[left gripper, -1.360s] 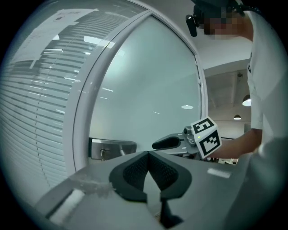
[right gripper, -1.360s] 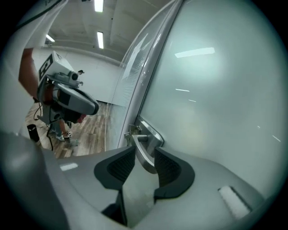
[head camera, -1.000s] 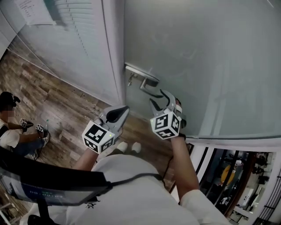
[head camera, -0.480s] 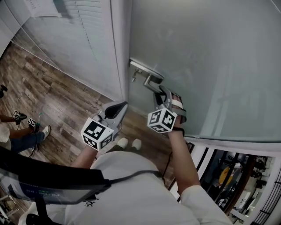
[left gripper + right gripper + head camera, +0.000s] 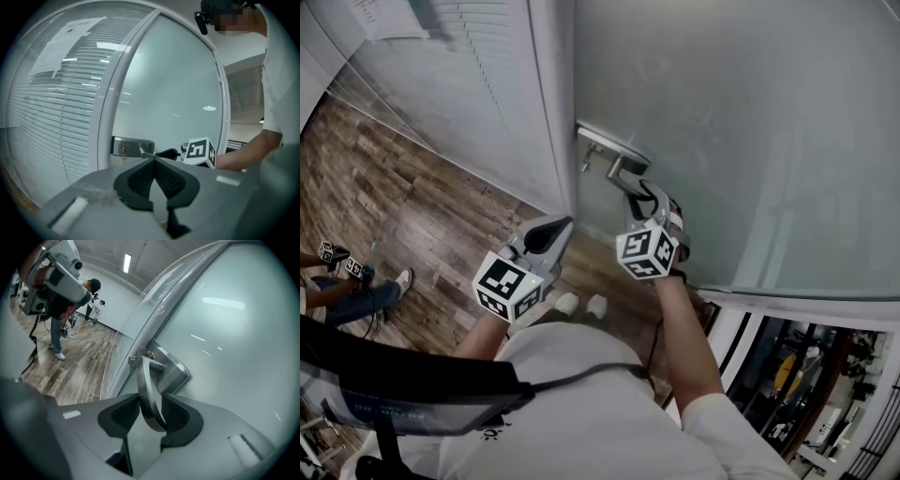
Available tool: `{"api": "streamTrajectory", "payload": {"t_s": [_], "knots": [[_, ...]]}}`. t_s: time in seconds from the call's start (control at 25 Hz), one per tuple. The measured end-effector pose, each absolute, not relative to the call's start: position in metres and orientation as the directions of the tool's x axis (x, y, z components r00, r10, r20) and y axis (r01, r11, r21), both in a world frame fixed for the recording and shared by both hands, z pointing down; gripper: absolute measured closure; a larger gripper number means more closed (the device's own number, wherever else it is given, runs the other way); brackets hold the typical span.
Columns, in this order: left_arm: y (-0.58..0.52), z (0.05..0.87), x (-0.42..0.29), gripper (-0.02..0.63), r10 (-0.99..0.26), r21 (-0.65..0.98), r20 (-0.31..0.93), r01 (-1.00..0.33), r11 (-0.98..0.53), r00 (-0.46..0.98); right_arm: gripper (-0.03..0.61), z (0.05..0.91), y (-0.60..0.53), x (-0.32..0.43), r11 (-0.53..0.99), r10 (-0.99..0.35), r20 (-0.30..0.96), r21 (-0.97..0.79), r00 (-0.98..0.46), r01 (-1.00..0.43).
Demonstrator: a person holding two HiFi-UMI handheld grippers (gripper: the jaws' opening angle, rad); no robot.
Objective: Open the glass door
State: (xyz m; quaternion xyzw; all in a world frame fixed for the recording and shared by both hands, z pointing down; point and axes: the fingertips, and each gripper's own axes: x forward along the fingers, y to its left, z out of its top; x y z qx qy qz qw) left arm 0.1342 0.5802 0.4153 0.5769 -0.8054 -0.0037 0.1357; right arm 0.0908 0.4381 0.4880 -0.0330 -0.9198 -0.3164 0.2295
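Observation:
The frosted glass door (image 5: 750,122) carries a metal lock plate (image 5: 605,145) with a lever handle (image 5: 622,174). My right gripper (image 5: 649,202) is on that lever. In the right gripper view the lever (image 5: 146,380) runs between the two pads, which press on it from both sides while the jaws ease slightly wider. My left gripper (image 5: 555,230) hangs shut and empty to the lever's left, near the door frame. In the left gripper view its tips (image 5: 153,159) meet, with the lock plate (image 5: 132,146) beyond them.
A white door frame post (image 5: 551,103) stands left of the door, with a blind-covered glass panel (image 5: 459,84) beyond it. Wood floor (image 5: 403,216) lies below. A person (image 5: 352,291) crouches at the far left. My own shoes (image 5: 581,305) are close to the door's foot.
My right gripper, wide open just below the lever a second ago, has come onto the lever and closed on it. The left gripper has stayed put.

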Motion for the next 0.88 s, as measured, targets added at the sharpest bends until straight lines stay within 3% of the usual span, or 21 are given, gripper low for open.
{"api": "streamTrajectory", "payload": {"t_s": [0.64,0.88], "knots": [[0.568,0.411,0.146,0.611,-0.915,0.128,0.232,-0.923,0.364,-0.329,0.440,0.493,0.428,0.079,0.794,-0.031,0.455,0.552,-0.890,0.255],[0.558,0.407,0.156,0.611,-0.908,0.120,0.241,-0.918,0.379,-0.344,0.449,0.486,0.423,0.074,0.712,-0.025,0.461,0.630,-0.887,0.308]]}}
